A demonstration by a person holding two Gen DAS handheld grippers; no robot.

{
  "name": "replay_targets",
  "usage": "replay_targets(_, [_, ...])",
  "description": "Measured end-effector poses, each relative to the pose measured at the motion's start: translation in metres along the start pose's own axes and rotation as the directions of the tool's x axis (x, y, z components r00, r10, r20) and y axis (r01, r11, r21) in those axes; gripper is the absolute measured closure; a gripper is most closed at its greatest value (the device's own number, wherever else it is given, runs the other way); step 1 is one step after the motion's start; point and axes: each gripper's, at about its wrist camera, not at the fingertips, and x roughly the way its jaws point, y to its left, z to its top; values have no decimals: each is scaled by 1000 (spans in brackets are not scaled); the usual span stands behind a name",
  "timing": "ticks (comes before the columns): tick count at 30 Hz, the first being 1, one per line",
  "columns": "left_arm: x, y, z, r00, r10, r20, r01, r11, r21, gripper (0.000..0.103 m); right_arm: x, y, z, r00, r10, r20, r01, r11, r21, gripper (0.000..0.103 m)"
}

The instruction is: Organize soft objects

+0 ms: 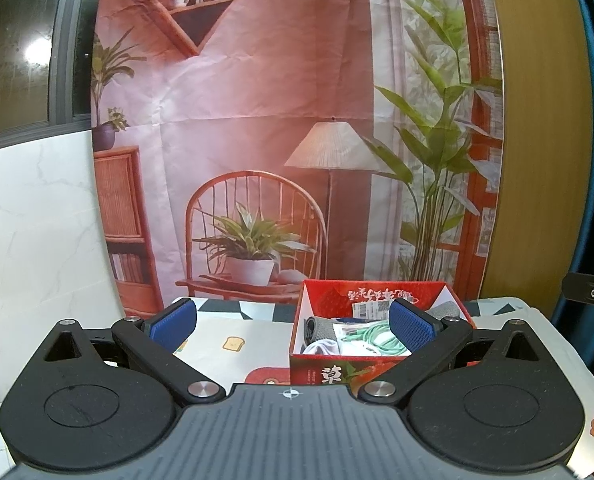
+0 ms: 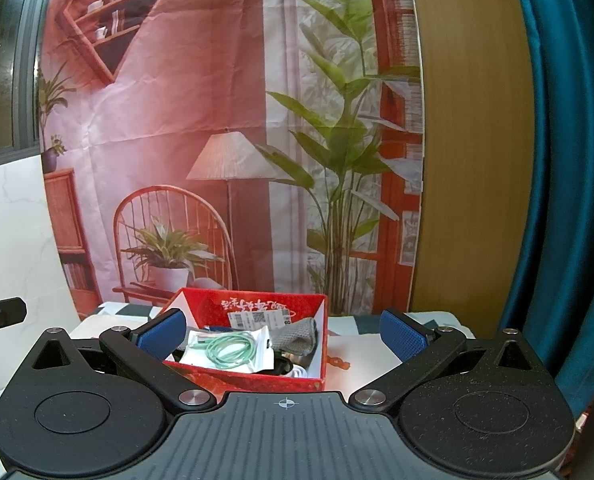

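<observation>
Claws hang wide apart and empty above a patterned counter (image 1: pixel 233 354): the left claw (image 1: pixel 292 322) on one side, the right claw (image 2: pixel 283 332) on the other. Between them, near the counter's back edge, a red box (image 2: pixel 241 376) holds a bagged green cable (image 2: pixel 233 350), grey cloth (image 2: pixel 297 338) and white fabric (image 1: pixel 321 347).

A red box (image 2: pixel 253 378) with white inner walls stands open on the table. Inside lie a clear bag of coiled green cable (image 2: pixel 233 350), a crumpled grey cloth (image 2: pixel 299 336) against the right wall, something white (image 1: pixel 321 347) at the near-left corner, and a barcode label (image 2: pixel 257 318) at the back.
</observation>
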Motion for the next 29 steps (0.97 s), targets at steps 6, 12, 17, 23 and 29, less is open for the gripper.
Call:
replay_targets(6, [-3,-1,0,1000,3,8,-3,1000,-5,0,-1,-2,-2,1000,-3,7,3,1000,-1,0])
replay_targets(12, [-4,0,0,1000,2,12,-2,1000,-9,0,-4,0,0,1000,-10,20,10,1000,-8,0])
replay_targets(17, [-4,0,0,1000,3,12,-2,1000,-10,0,-6,0,0,1000,-12,24,13,1000,-14,0])
replay_targets(23, [-5,-1,0,1000,0,16,0,1000,-9,0,-6,0,-1,1000,-13,23,13,1000,-14,0])
replay_targets(29, [-8,-2,0,1000,-5,23,5,1000,-7,0,-6,0,0,1000,-13,24,13,1000,-14,0])
